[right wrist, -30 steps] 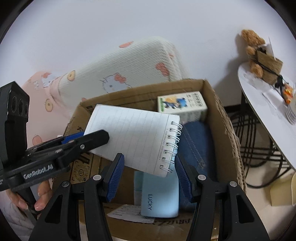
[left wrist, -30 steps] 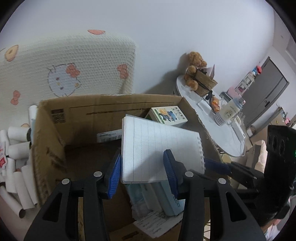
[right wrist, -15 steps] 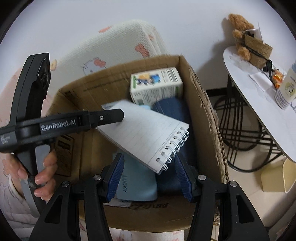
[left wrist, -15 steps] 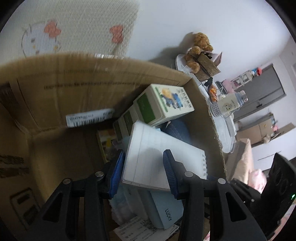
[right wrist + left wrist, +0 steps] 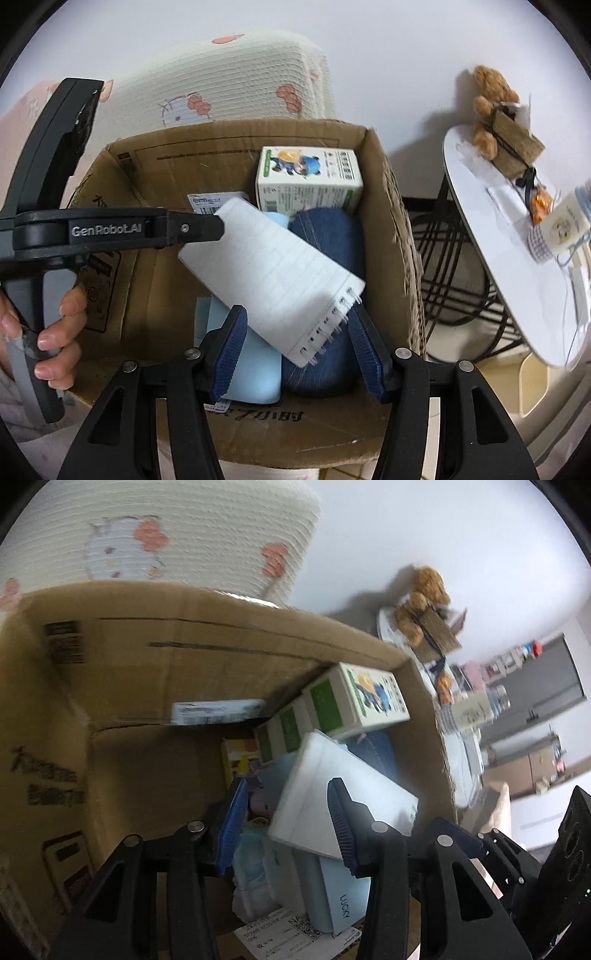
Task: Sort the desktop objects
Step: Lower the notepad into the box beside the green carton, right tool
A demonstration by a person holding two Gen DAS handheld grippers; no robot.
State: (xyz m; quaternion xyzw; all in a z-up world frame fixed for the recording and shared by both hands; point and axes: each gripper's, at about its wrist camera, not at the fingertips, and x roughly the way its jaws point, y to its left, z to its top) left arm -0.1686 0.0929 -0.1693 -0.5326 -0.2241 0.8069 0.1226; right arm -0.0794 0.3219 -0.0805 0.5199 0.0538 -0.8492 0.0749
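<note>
A white spiral notebook (image 5: 273, 277) lies tilted inside the open cardboard box (image 5: 399, 236), resting on a light blue case (image 5: 255, 373) and a dark blue denim pouch (image 5: 325, 236). My left gripper (image 5: 286, 823) reaches into the box; its jaws stand apart and the notebook (image 5: 343, 797) lies slanted across the right one. In the right wrist view its fingertip (image 5: 207, 227) touches the notebook's far corner. My right gripper (image 5: 297, 354) is open at the box's near edge, around the notebook's spiral end without touching it.
A green and white carton (image 5: 308, 182) stands at the back of the box. A patterned pillow (image 5: 236, 81) lies behind it. To the right a white round table (image 5: 509, 266) on a wire frame holds a teddy bear (image 5: 491, 107) and a cup (image 5: 561, 229).
The notebook has gone down into the box and now lies on the items there. My left gripper's jaws have spread wider. My right gripper stays open just behind the spiral.
</note>
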